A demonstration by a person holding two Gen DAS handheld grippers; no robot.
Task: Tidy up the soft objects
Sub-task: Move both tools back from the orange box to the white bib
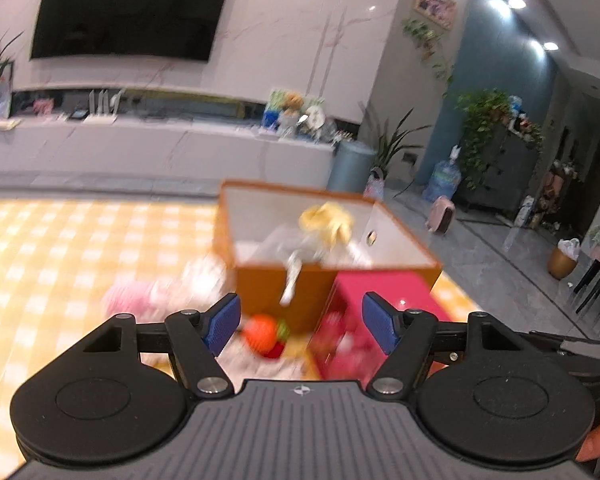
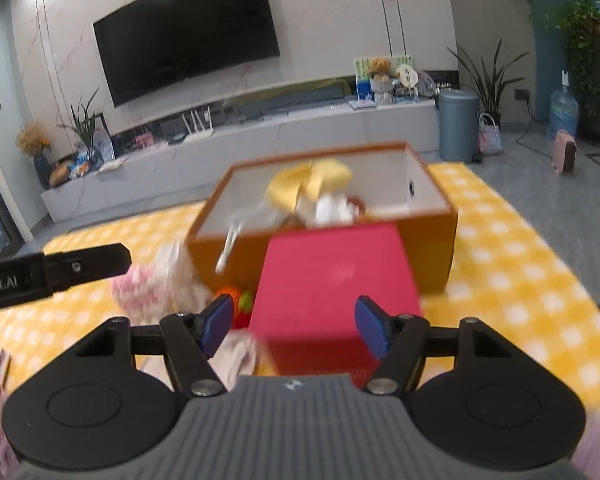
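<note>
A living room with a wall-mounted television (image 2: 188, 28) and a long low cabinet (image 2: 260, 136) forms the background; the work surface is a yellow checked mat (image 2: 512, 264) on the floor. I note heavy motion blur in the foreground of both views.

Progress, as I judge it: partly done. The orange box (image 2: 432, 248) already holds a yellow soft item (image 2: 312, 184) and some white material I cannot identify, with a pale strip hanging over its near wall. Outside the box I see a pink-and-white plush (image 1: 140, 296) on the mat to the left, an orange-and-green toy (image 1: 264, 332) against the box's near wall, and a pale soft item (image 2: 240, 356) close under my right tool. A red box (image 2: 332, 280) stands in front of the orange one, touching or just beside it; its contents are too blurred to tell.

My left gripper (image 1: 300, 324) has its blue pads spread wide with nothing between them, held above the orange-and-green toy and the red box. My right gripper (image 2: 296, 324) is likewise spread and empty, pointed at the red box's top. Both tools are level, aimed forward and slightly downward.
</note>
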